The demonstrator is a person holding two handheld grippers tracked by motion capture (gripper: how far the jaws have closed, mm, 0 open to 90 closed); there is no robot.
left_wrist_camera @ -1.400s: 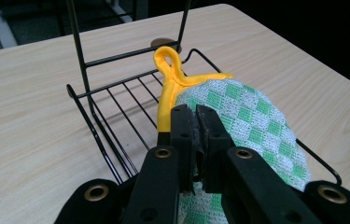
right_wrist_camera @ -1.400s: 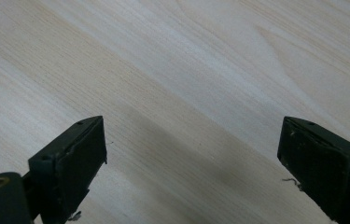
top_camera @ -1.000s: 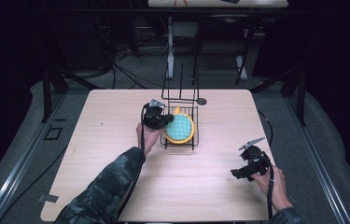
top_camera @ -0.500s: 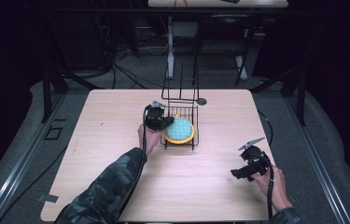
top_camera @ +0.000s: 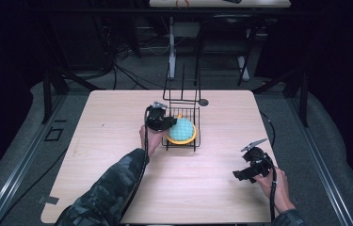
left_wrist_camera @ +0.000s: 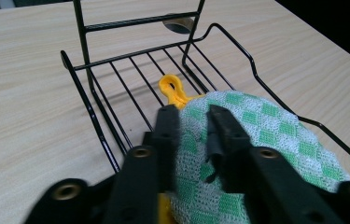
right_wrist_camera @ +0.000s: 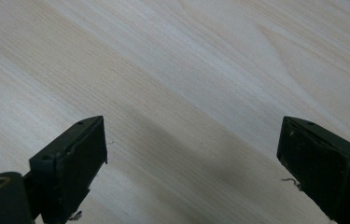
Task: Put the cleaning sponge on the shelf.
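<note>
Moved: green-and-white checked woven cloth (left_wrist_camera: pixel 256 140) now lower in black wire rack (top_camera: pixel 182 123), on yellow plastic dish (top_camera: pixel 189 139).
Left gripper (left_wrist_camera: pixel 193 126): jaws just opening, narrow gap, cloth between.
Right gripper (right_wrist_camera: pixel 191 158): jaws wide, holding nothing.

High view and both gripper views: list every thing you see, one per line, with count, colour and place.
wire rack: one, black, middle of the table, with tall uprights at its far end.
plate: one, yellow, lying in the wire rack; its tab with a hole points to the rack's far end.
cloth: one, green and white checked, on top of the plate.
round disc: one, dark, on the table just behind the rack.
table: one, light wood, under everything.
left gripper: one, black, at the rack's near left edge; its jaws have just been opening, with a fold of cloth between them.
right gripper: one, black, near right of the table, jaws wide over bare wood.
</note>
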